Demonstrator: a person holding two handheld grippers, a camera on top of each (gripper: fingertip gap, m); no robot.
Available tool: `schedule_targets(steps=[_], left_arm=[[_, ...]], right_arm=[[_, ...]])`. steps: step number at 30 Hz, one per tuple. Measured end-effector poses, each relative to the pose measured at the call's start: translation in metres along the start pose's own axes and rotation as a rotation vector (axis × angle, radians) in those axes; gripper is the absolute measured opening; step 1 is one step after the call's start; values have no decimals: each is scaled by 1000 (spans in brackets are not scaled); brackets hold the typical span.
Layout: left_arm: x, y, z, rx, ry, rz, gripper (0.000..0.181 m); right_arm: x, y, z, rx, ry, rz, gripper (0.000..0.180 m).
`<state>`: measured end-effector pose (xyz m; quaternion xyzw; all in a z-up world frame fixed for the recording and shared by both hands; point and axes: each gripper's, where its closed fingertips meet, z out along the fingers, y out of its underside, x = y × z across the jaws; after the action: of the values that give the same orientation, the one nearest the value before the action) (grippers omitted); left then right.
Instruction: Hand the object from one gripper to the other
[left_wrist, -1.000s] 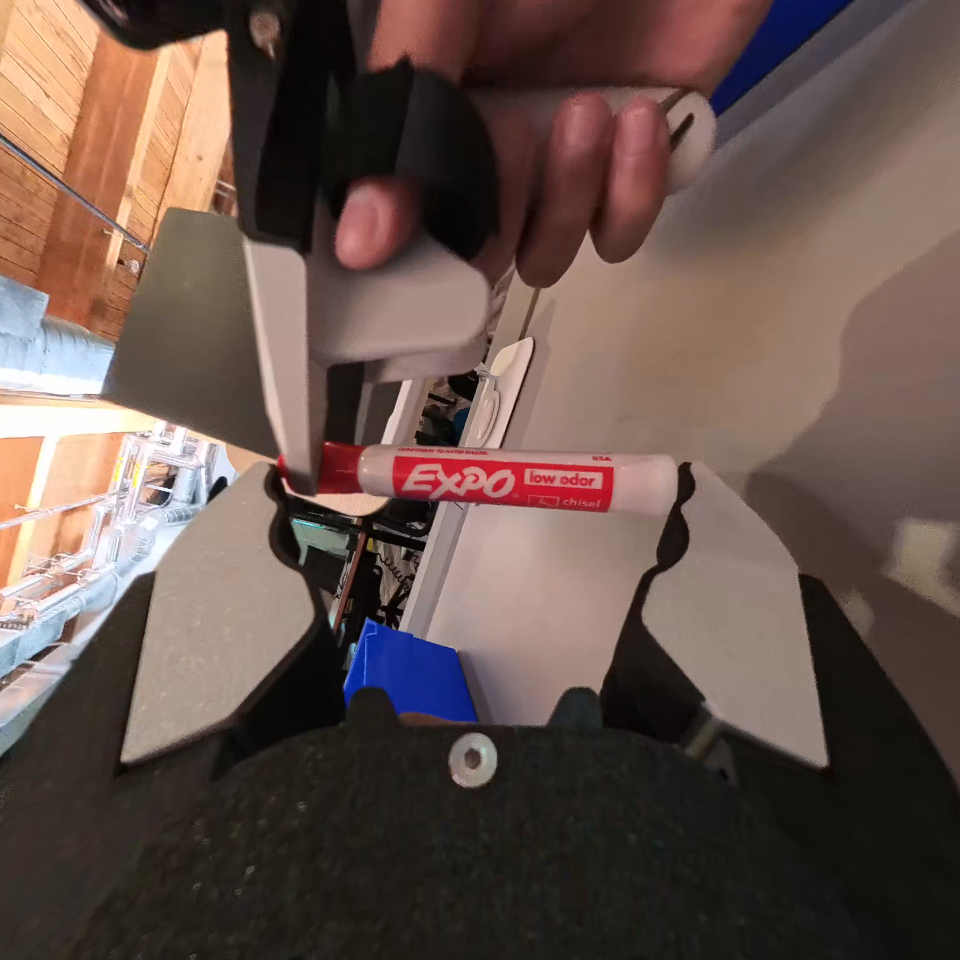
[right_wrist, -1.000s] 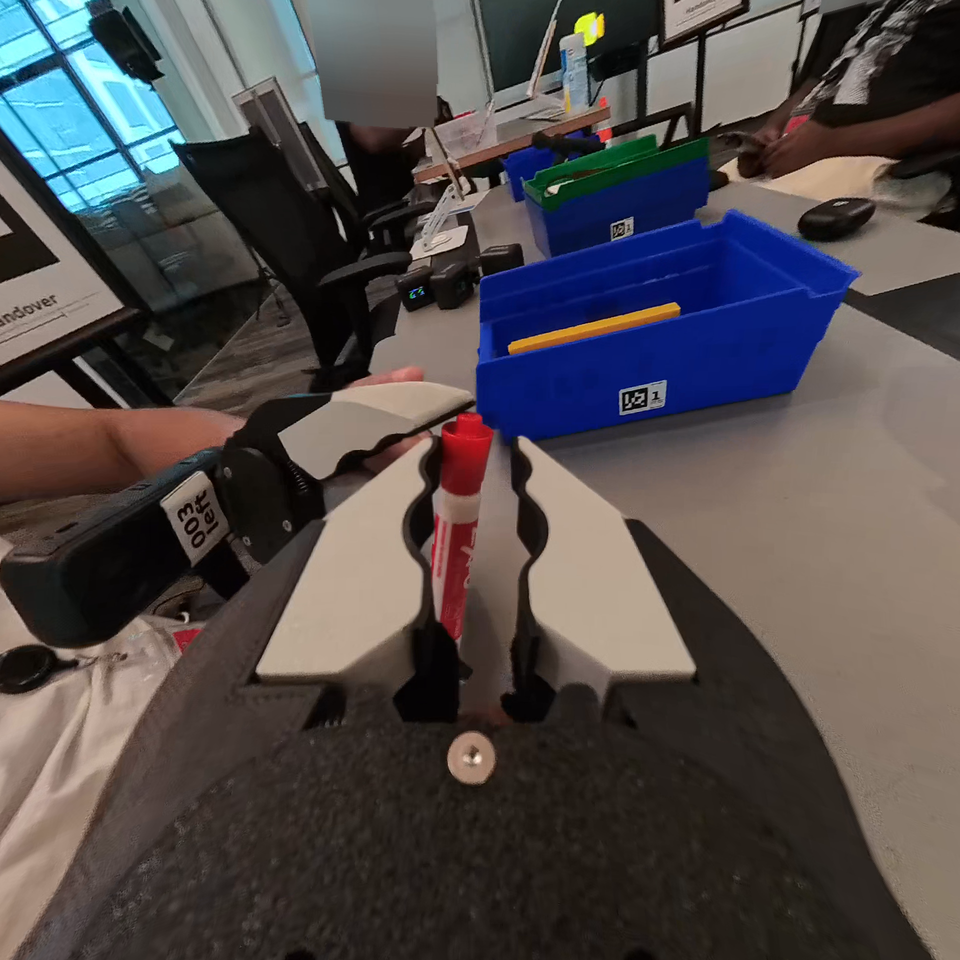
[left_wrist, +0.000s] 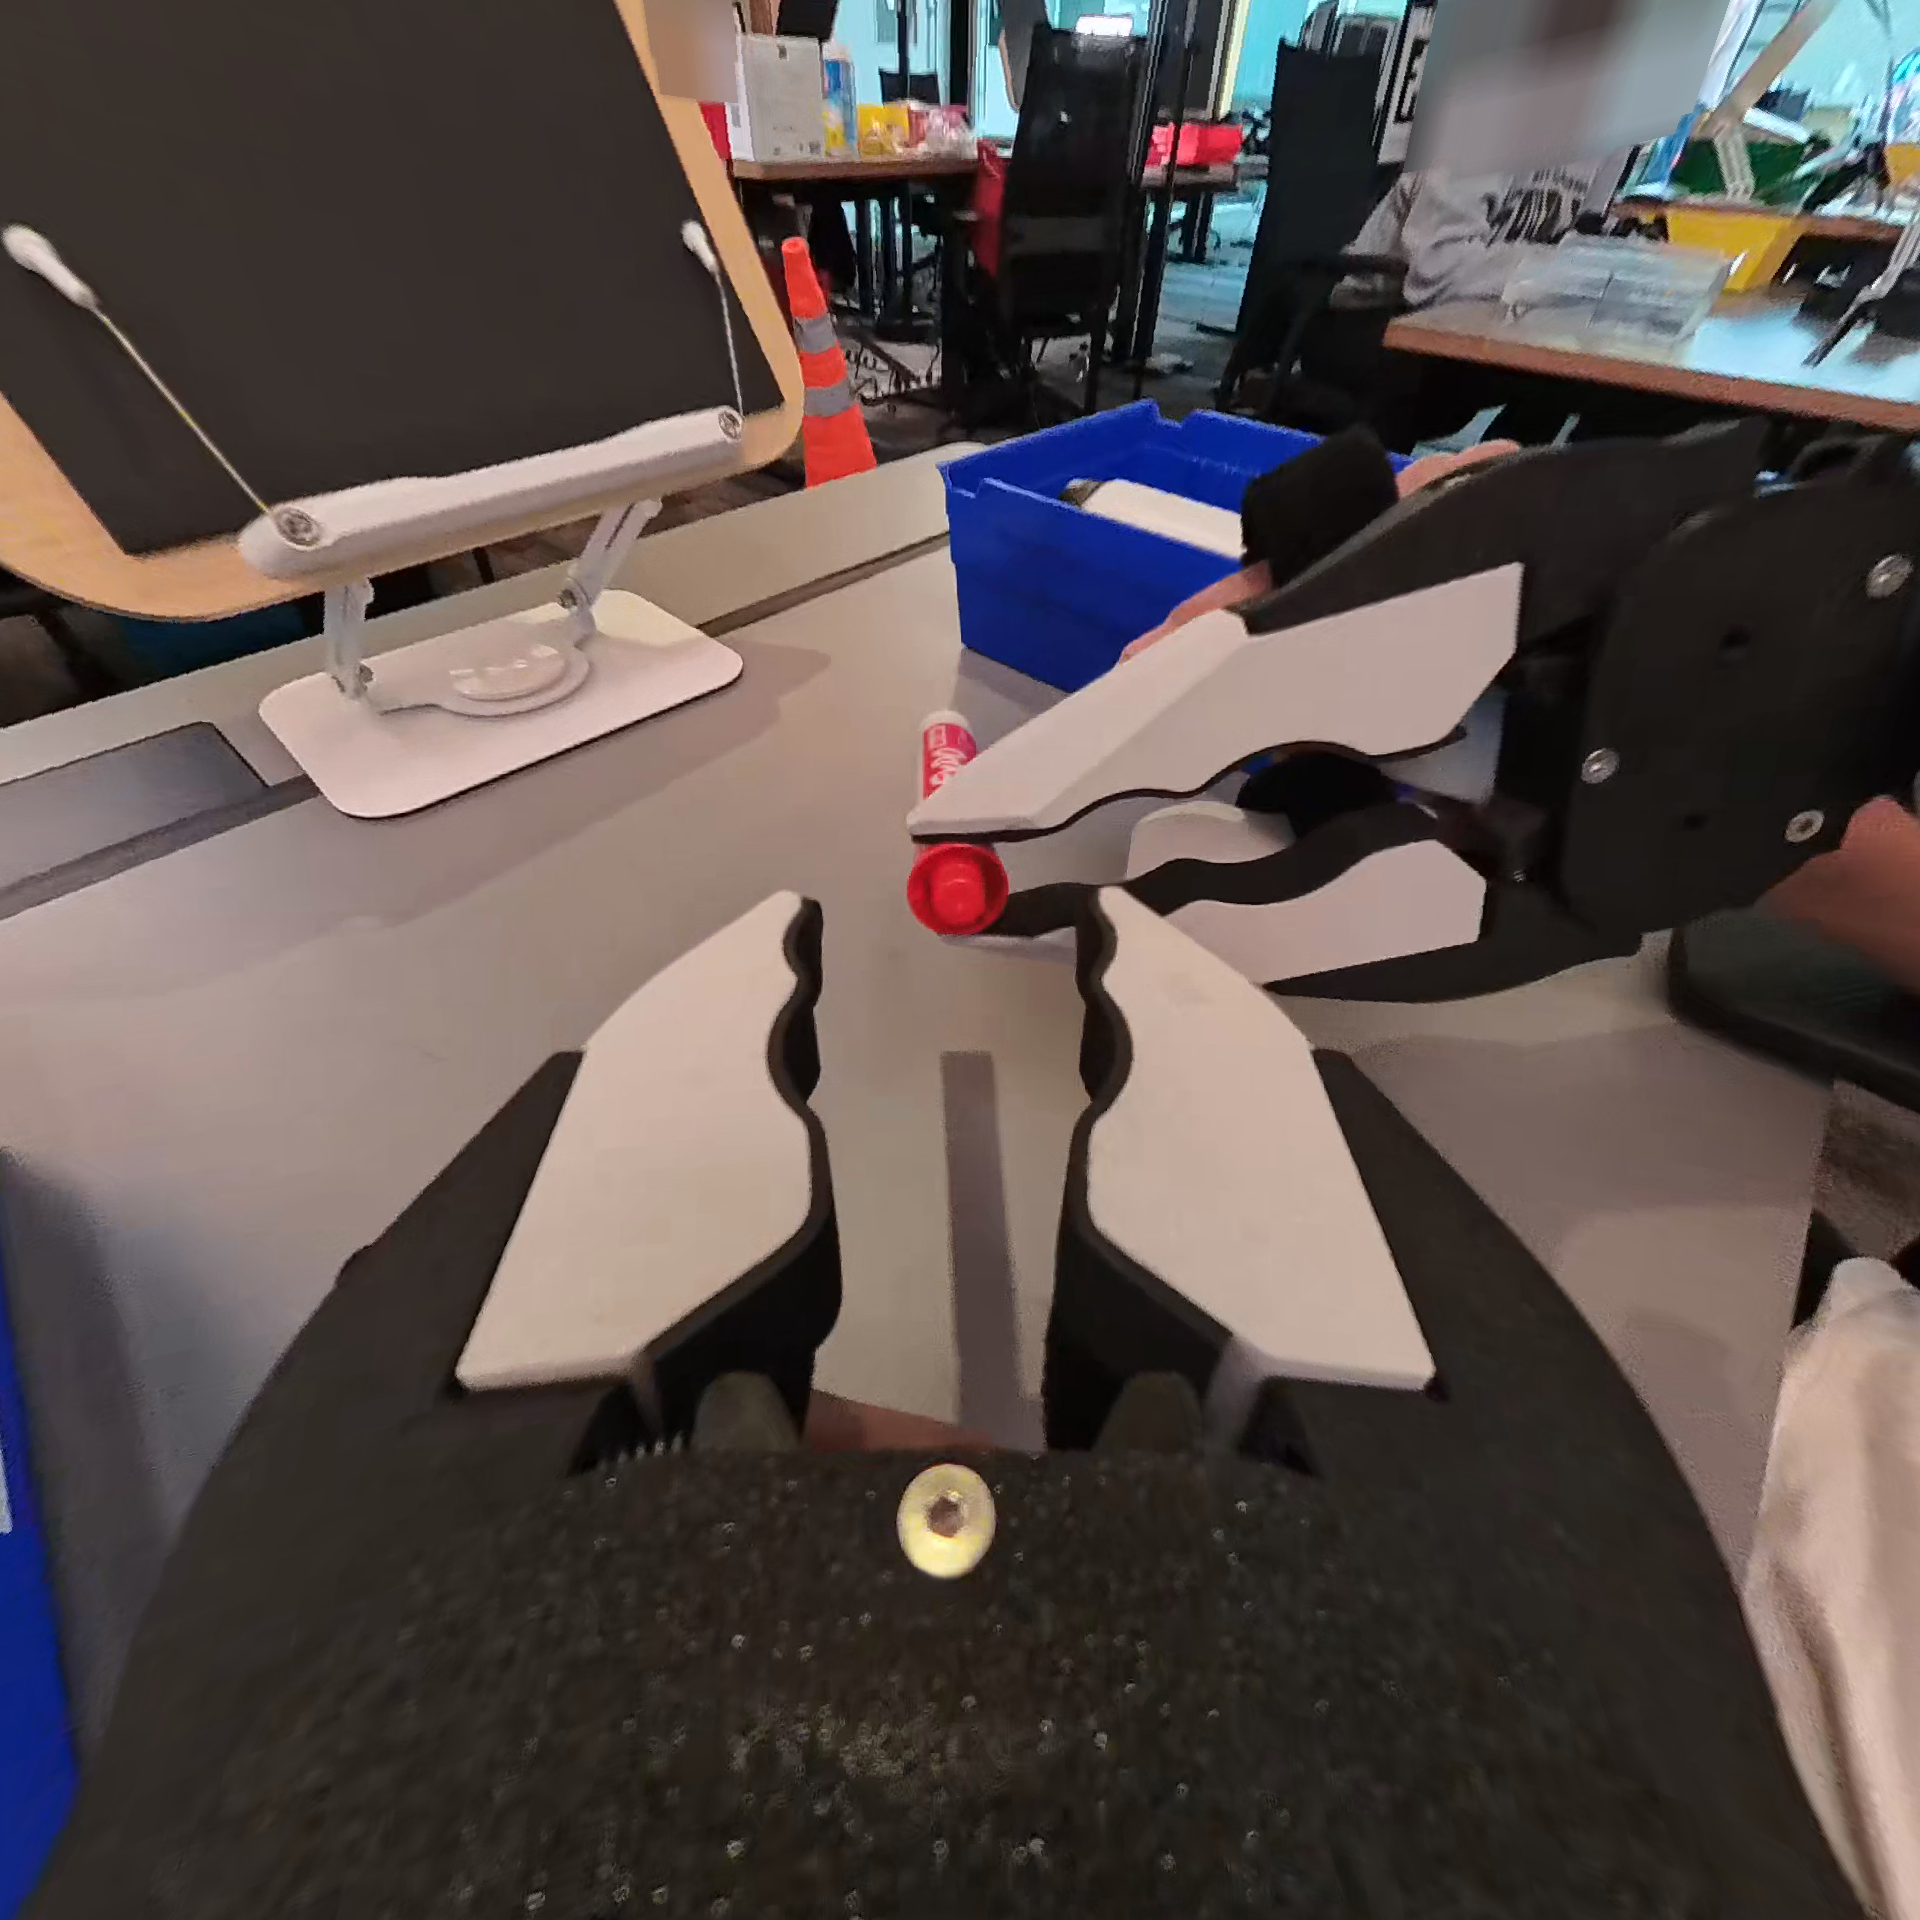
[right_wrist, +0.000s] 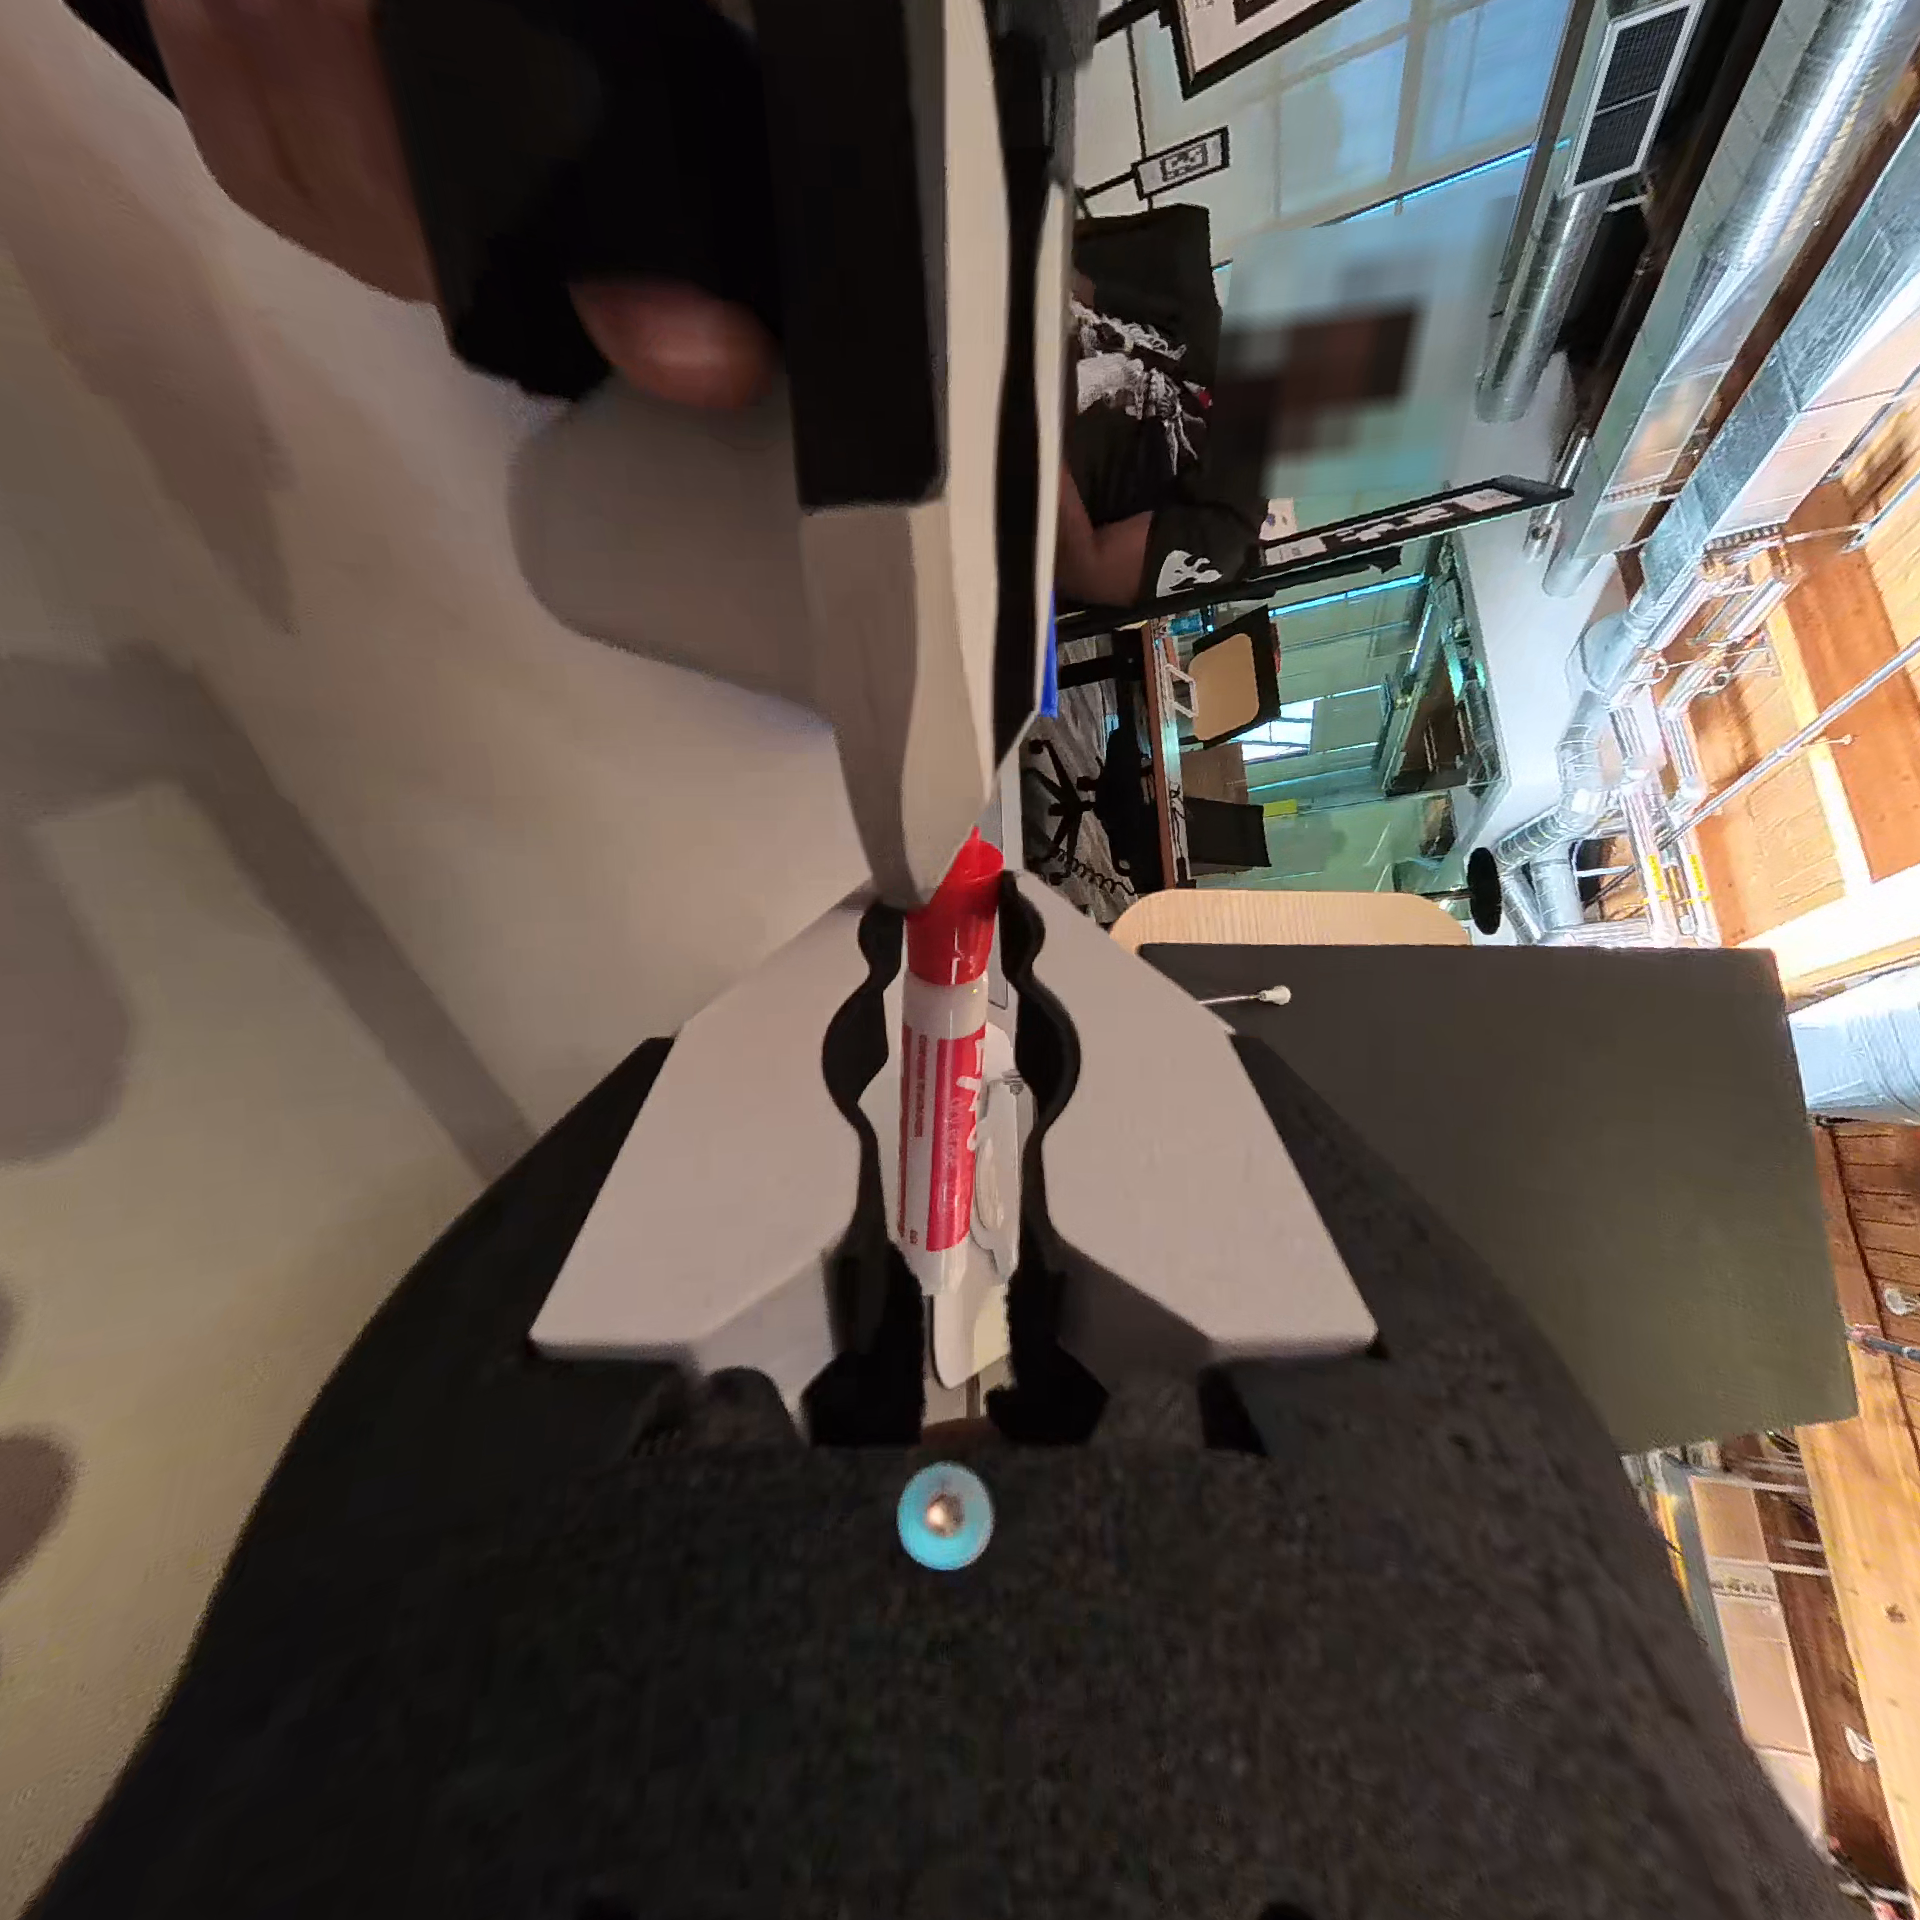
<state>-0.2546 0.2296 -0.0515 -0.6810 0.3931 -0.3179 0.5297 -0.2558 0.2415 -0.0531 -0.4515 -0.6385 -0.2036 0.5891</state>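
A smooth grey table (left_wrist: 312, 1039) fills the left wrist view. On it a tilted board stand (left_wrist: 416, 312), black-faced with a rounded wooden rim, rests on a flat white base. A glossy blue plastic bin (left_wrist: 1049, 561) behind holds a white, rounded object. The left gripper (left_wrist: 945, 935), white wavy-edged fingers on grainy black mounts, is spread apart and empty. The right gripper (right_wrist: 945, 914) is clamped on a cylindrical white-and-red marker (right_wrist: 940, 1122), held above the table just beyond the left fingertips, with the red cap poking out.
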Motion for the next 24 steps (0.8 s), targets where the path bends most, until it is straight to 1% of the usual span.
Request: schedule_targets(steps=[5,8,10,12,13,15,17,18,20,21,22,24], left_arm=[[-3,3,5,-6,-7,-22,38],[3,4,4,-8,48,-38,28],[1,4,4,-27,33,-28,19],[0,4,3,-36,15,-10,19],[-3,4,3,-34,0,4,19],[-12,1,-2,-8,-36,29,19],[-23,-1,-9,18,-40,21,19],[-28,-3,-14,40,-34,8,19],[-30,-7,-23,88,28,-33,19],[-29,-10,-28,114,72,-53,19],[-25,-12,-33,134,125,-73,19],[-16,-15,-40,159,231,-114,19]], right_arm=[[-1,-11,-1,6,27,-56,18],[-1,-14,0,-11,40,-85,18],[0,-14,1,-1,67,-61,18],[0,-15,2,18,90,-22,19],[-1,-15,1,27,81,-33,25],[1,-13,-3,51,67,29,48],[7,-3,-5,78,24,198,56],[15,6,-6,97,12,319,59],[28,26,-8,152,-36,621,61],[35,34,-10,208,-68,790,60],[38,38,-13,285,-144,962,59],[38,35,-23,453,-376,1263,59]])
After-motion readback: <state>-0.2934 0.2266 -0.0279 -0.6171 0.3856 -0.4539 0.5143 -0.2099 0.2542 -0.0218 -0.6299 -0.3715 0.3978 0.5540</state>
